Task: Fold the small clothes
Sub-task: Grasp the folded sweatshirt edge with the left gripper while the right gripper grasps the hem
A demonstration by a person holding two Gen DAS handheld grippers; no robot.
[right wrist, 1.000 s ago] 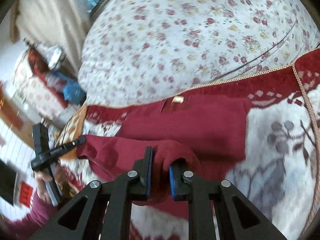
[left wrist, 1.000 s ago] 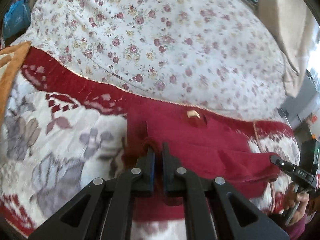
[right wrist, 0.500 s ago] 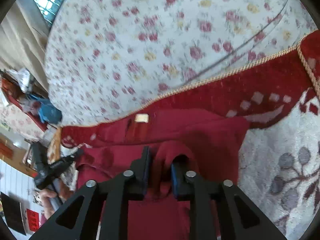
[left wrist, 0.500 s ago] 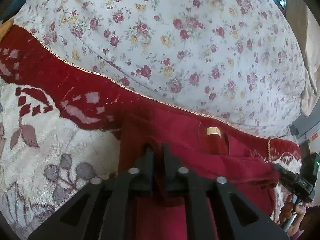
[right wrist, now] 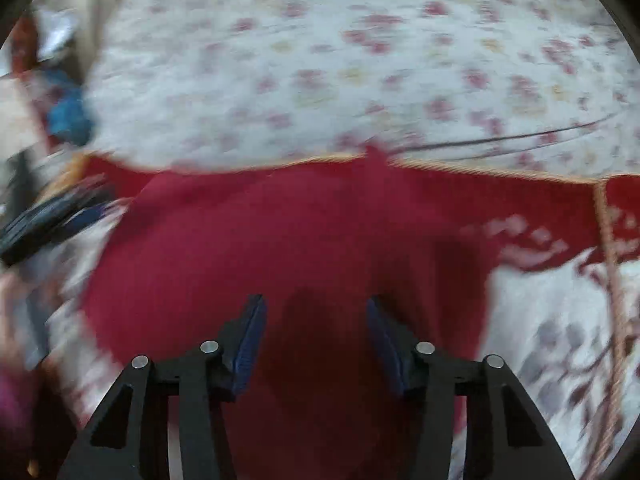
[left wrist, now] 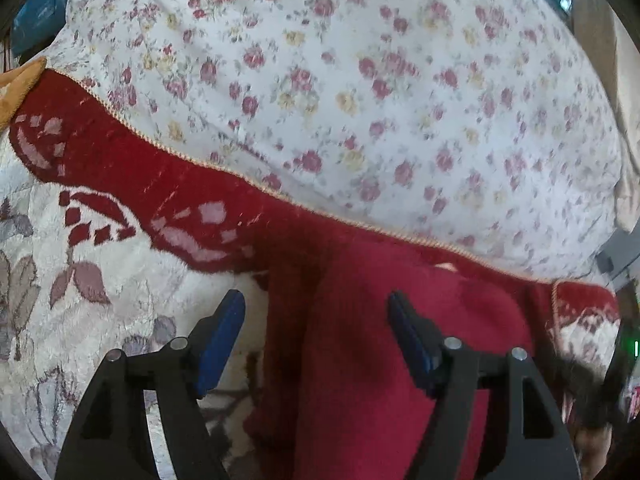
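A dark red knitted garment point(left wrist: 400, 340) lies folded on a red and white patterned blanket point(left wrist: 100, 240). My left gripper point(left wrist: 316, 320) is open over the garment's left edge, holding nothing. In the right wrist view the same garment point(right wrist: 280, 248) fills the middle, blurred by motion. My right gripper point(right wrist: 316, 324) is open above it, holding nothing. The left gripper point(right wrist: 48, 216) shows as a dark blur at the left edge of the right wrist view. The right gripper shows blurred at the right edge of the left wrist view point(left wrist: 612, 380).
A white bedspread with small red flowers point(left wrist: 380, 80) covers the bed beyond the blanket's gold-corded edge point(left wrist: 240, 176). An orange cloth edge point(left wrist: 20, 84) lies at far left. A blue bag point(right wrist: 68, 116) and clutter sit beside the bed.
Both grippers were shut on the red garment's folded edge; they carried it forward over the garment and now both have opened and let it go.
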